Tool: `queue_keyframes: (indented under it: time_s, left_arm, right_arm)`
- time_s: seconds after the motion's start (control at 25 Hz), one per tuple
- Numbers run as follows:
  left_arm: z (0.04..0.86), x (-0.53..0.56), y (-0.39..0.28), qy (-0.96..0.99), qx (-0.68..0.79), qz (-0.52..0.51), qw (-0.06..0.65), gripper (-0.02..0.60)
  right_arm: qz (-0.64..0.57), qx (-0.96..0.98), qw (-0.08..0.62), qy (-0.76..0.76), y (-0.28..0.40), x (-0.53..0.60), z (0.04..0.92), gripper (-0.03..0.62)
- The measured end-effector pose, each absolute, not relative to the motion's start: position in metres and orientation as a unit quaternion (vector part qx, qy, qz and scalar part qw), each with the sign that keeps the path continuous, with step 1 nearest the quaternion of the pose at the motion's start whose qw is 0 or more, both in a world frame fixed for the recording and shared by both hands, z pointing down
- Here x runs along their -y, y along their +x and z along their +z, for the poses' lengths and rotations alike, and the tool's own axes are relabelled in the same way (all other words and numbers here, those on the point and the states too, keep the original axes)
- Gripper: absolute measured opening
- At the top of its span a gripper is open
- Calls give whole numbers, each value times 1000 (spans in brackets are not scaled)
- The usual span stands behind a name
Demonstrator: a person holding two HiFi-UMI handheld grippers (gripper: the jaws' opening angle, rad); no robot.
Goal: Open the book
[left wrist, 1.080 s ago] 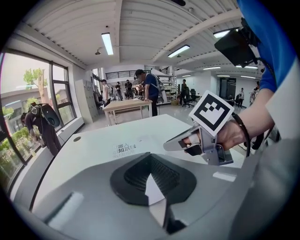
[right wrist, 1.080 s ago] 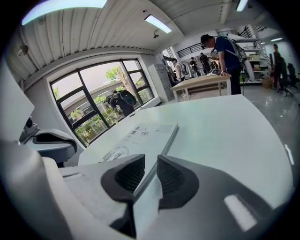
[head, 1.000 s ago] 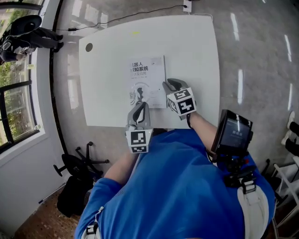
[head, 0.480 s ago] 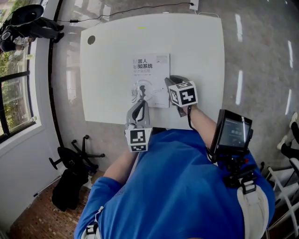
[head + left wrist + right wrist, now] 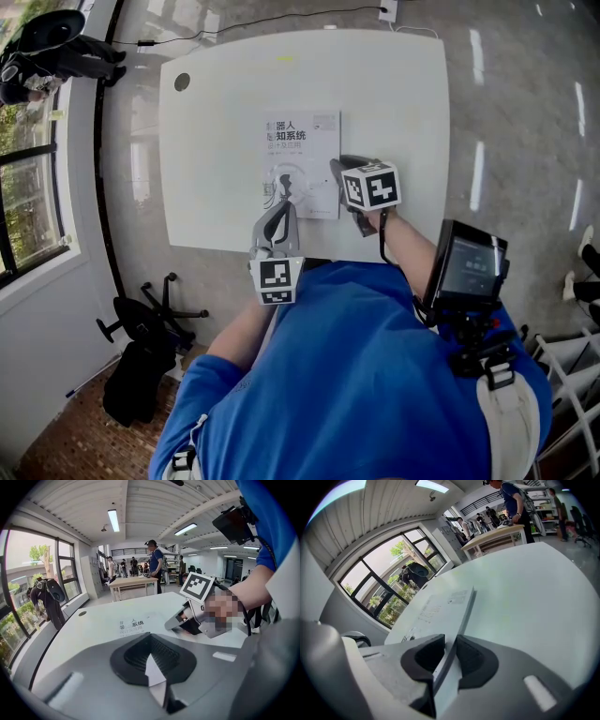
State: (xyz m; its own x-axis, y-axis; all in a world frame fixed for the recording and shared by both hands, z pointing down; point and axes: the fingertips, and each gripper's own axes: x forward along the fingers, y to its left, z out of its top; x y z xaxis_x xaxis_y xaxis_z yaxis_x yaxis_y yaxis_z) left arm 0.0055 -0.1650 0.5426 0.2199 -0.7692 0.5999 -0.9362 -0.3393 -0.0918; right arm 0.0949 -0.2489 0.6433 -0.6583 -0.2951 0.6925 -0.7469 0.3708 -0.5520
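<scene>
Right hand-held gripper (image 5: 339,169) has rolled since a second ago, its marker cube (image 5: 372,186) now facing up more squarely. Its jaws are clamped narrow on the right edge of the one white paperback book (image 5: 302,155), which lies cover-up on the single white rounded worktop (image 5: 394,94). Left hand-held gripper (image 5: 280,208), the second of two, hasn't budged: jaws together, tip at the book's near-left corner.

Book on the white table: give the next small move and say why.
Probably raise the right gripper a little, swinging it leftward to lift the cover: its jaws pinch the right edge of the book, which lies closed on the table, while the left gripper grips its near edge.
</scene>
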Motion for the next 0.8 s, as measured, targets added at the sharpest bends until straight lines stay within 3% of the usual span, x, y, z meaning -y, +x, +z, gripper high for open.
queue_keyframes:
  time_s: [0.32,0.8]
  left_arm:
    - [544,168,6,770,552,286,142,3]
    - [556,170,14,775,546,287,138,3]
  right_arm:
    - [401,814,270,321,93,246,634,75]
    - [481,811,220,251,90,209,641,75]
